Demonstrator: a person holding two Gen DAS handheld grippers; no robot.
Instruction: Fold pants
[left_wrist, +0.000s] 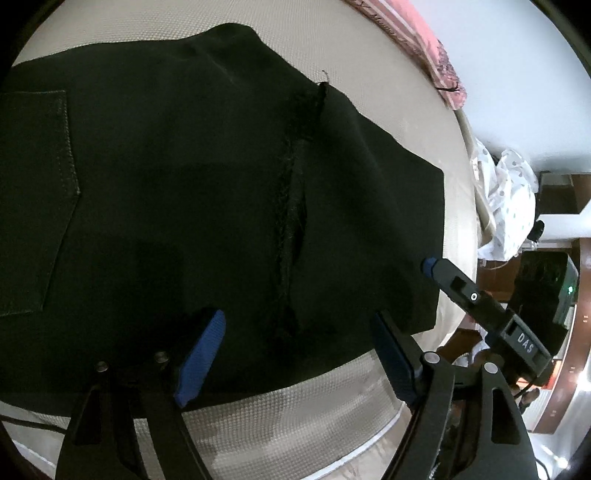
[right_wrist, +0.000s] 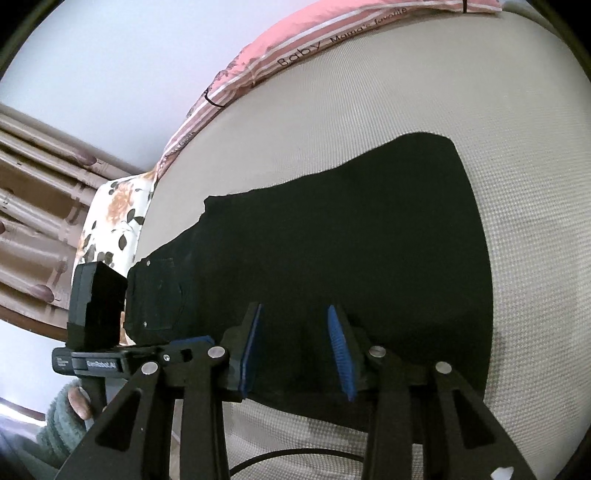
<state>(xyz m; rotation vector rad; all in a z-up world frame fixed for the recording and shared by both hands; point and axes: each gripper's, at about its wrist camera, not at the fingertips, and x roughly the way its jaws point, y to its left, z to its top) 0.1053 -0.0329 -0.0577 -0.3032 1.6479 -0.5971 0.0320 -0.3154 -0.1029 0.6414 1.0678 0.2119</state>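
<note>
A: Start at the left. What does the left claw (left_wrist: 295, 354) show?

B: Its blue pads (left_wrist: 201, 356) stand wide apart, released, with nothing between them. It hangs over the near edge of the black pants (left_wrist: 184, 184), which lie spread flat on the bed (left_wrist: 314, 406), a cream textured cover.

A: Any detail on the pants?

B: A stitched patch pocket (left_wrist: 35, 199) sits at their left, and a raw seam (left_wrist: 295, 195) runs down the middle. To the right of the pants, at their corner, the other tool's blue tip is just beside the cloth.

A: And the right claw (right_wrist: 295, 349)?

B: Partly open, pads clear of the cloth as far as I can see; it holds nothing. It hovers over the near edge of the pants (right_wrist: 351, 240). Left of them, a hand (right_wrist: 79, 400) in a green sleeve (right_wrist: 59, 424) grips the other tool's handle.

A: Beyond the pants?

B: A pink striped cloth (right_wrist: 295, 51) lies along the bed's far edge, and a floral pillow (right_wrist: 114, 218) sits to the left.
</note>
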